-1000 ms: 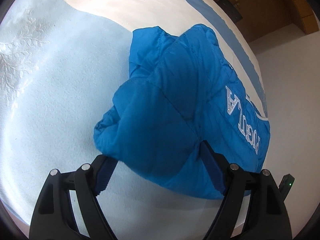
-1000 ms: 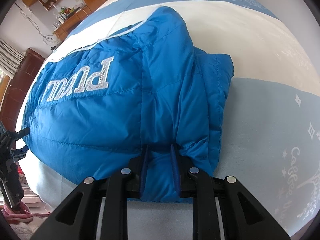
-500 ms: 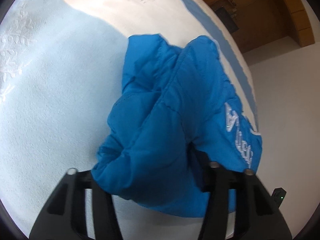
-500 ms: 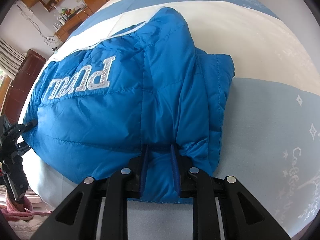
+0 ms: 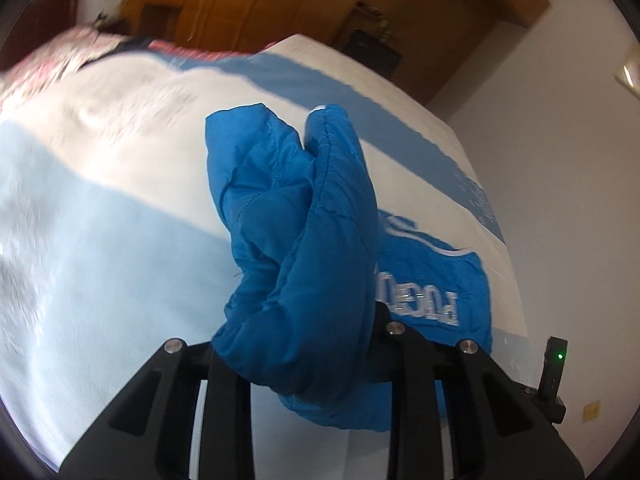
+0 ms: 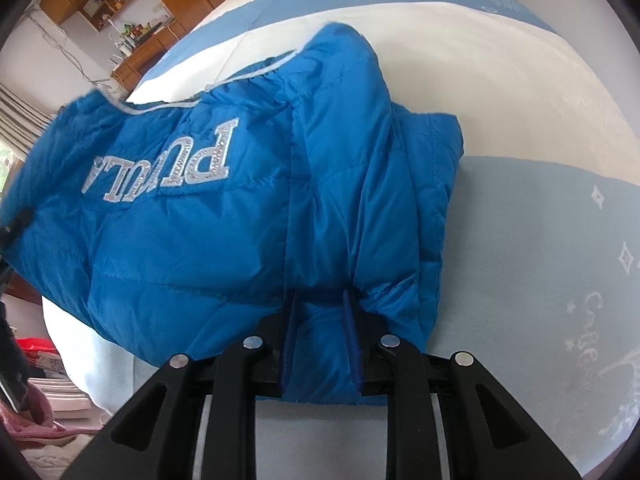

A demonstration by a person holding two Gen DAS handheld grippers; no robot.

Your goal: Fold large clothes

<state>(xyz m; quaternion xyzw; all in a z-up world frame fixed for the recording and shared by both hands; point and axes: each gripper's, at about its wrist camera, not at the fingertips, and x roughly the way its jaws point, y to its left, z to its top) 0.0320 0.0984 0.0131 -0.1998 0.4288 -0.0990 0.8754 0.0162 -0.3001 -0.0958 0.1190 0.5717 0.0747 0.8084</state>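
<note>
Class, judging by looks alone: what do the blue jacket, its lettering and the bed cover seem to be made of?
Blue puffer jacket: probably thin nylon or polyester shell over padding; it has a slight sheen, stitched quilt lines and puffy folds.
Lettering: silver-grey appliqué, seemingly studded with small sparkling stones.
Bed cover: matte woven cloth, likely cotton or a blend, in pale blue and cream bands with faint printed motifs.

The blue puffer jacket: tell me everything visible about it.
The bright blue quilted puffer jacket looks like shiny padded nylon, with stitched panels, silver glittery lettering and white edge piping. It lies folded on the pale blue and white bedspread. The right tool grips its near edge; the left tool holds a bunched corner raised.
</note>
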